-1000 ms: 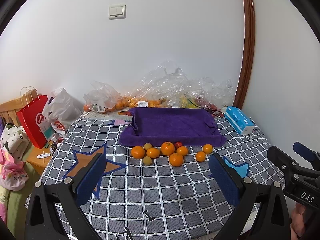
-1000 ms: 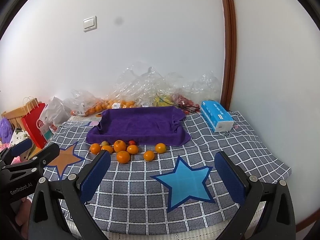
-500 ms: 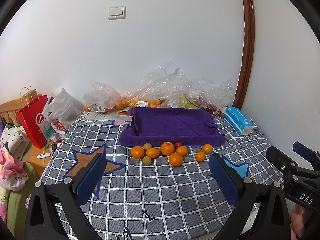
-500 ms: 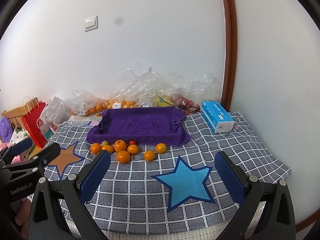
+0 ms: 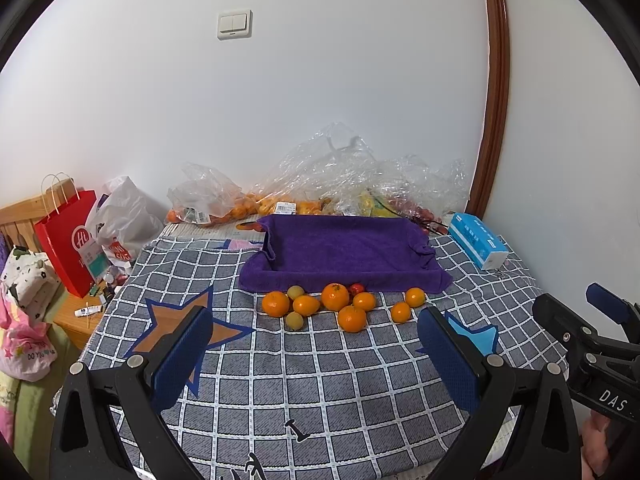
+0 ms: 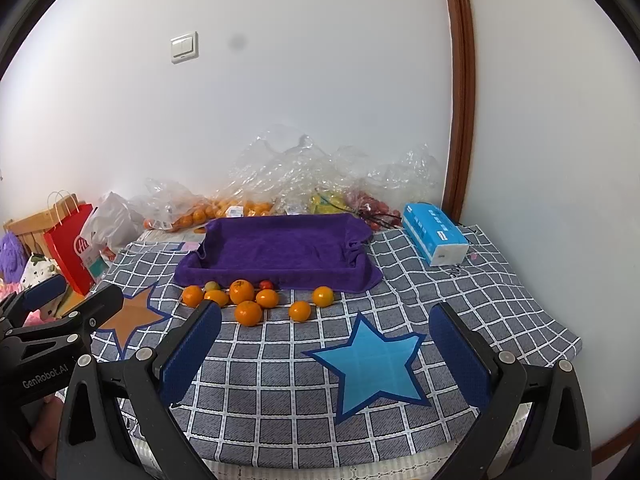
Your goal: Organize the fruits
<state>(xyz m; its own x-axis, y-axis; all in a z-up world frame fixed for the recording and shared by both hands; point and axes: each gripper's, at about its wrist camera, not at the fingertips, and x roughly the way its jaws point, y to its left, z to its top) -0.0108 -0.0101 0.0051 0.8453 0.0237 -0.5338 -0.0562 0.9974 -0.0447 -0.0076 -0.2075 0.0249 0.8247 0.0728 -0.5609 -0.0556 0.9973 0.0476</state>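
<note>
Two handheld tools are seen held wide apart over a tabletop (image 5: 320,380) covered in a grey checked cloth with star patches. The left tool (image 5: 316,356), low in the left wrist frame, is spread open with nothing between its blue pads; the right tool (image 6: 324,352), low in the right wrist frame, is likewise spread open and empty. Each tool is also glimpsed at the edge of the other's view.

A cluster of oranges (image 5: 335,296) is shown at the centre of the left wrist frame, just below the front edge of a purple towel-lined tray (image 5: 344,248). Two small yellow-green fruits (image 5: 294,321) and a small red fruit (image 5: 355,289) are mixed in among them, while two oranges lie slightly apart on the right. No fruit is seen inside the tray.

Clear plastic bags (image 5: 340,176) of further fruit are piled against the white wall behind the tray. A blue tissue pack (image 6: 434,234) is placed at centre right of the right wrist frame, and a red paper bag (image 5: 66,236) stands at the left edge.
</note>
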